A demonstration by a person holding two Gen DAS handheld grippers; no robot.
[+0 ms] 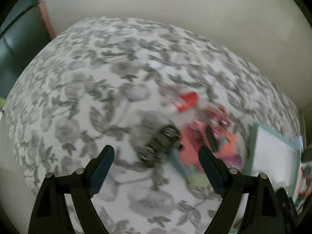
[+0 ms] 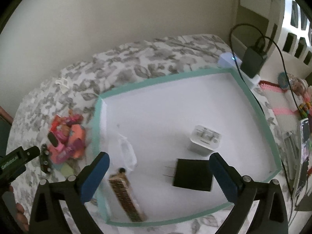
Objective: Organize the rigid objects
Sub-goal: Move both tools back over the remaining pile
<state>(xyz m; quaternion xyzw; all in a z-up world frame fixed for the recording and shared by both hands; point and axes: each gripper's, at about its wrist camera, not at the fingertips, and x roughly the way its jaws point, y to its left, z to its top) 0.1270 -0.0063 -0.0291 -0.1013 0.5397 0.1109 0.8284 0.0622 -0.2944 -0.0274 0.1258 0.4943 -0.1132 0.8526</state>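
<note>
**Two open tools above the flowered counter**

Two tools are pointing steeply down at a counter [image 1: 78, 97] covered with a grey flowered cloth. The left tool [image 1: 156, 152] is standing wide open with nothing between its blue pads. Just past its tips, at about 12 o'clock in the blurred left wrist view, a dark toy car [image 1: 159, 144] is lying on the cloth. At 1 o'clock from it, a heap of pink and orange toys [image 1: 206, 136] is sitting, and a red item [image 1: 187, 101] is lying a little farther, also toward 1 o'clock; the blur is hiding what it is.

The right tool [image 2: 159, 160] is also standing fully open and is gripping nothing. Below it, a white tray with a teal rim [image 2: 165, 81] is resting on the counter. Inside the tray, a black plug adapter [image 2: 192, 174] is lying between the pads, near the right one, with its prongs pointing to 9 o'clock. A white charger cube [image 2: 204, 140] is standing at 12 o'clock from it, close but apart. A brown patterned bar [image 2: 126, 198] is lying at 7 o'clock in the tray, and a clear plastic piece [image 2: 126, 150] is just beyond it. The toy heap is sitting outside the tray at 9 o'clock.
</note>
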